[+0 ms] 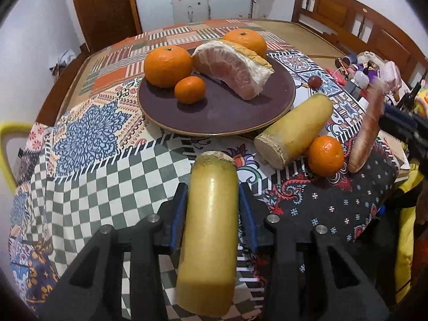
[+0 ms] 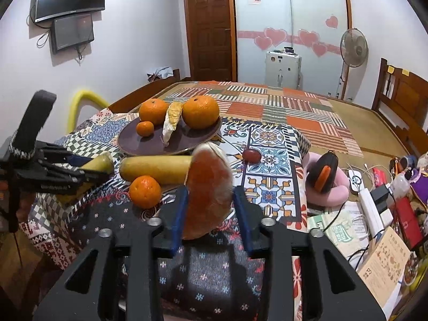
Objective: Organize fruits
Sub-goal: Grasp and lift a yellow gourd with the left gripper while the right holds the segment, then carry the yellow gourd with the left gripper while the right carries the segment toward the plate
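My left gripper (image 1: 212, 203) is shut on a yellow sugarcane piece (image 1: 211, 227) that points toward the dark purple plate (image 1: 227, 112). On the plate lie two large oranges (image 1: 167, 65), a small mandarin (image 1: 190, 89) and a pomelo wedge (image 1: 232, 69). A second sugarcane piece (image 2: 156, 168) lies on the cloth against the plate's near rim, with a loose mandarin (image 2: 145, 191) beside it. My right gripper (image 2: 211, 211) is shut on another pomelo wedge (image 2: 210, 187), held upright just right of that mandarin. A small red fruit (image 2: 251, 154) sits farther right.
The patterned cloth covers a bed with a wooden frame (image 2: 401, 99). At the right edge lies clutter: a pink neck pillow (image 2: 339, 195), a power strip (image 2: 370, 208), cables and a booklet (image 2: 385, 270). A yellow chair back (image 1: 8, 144) stands at the left.
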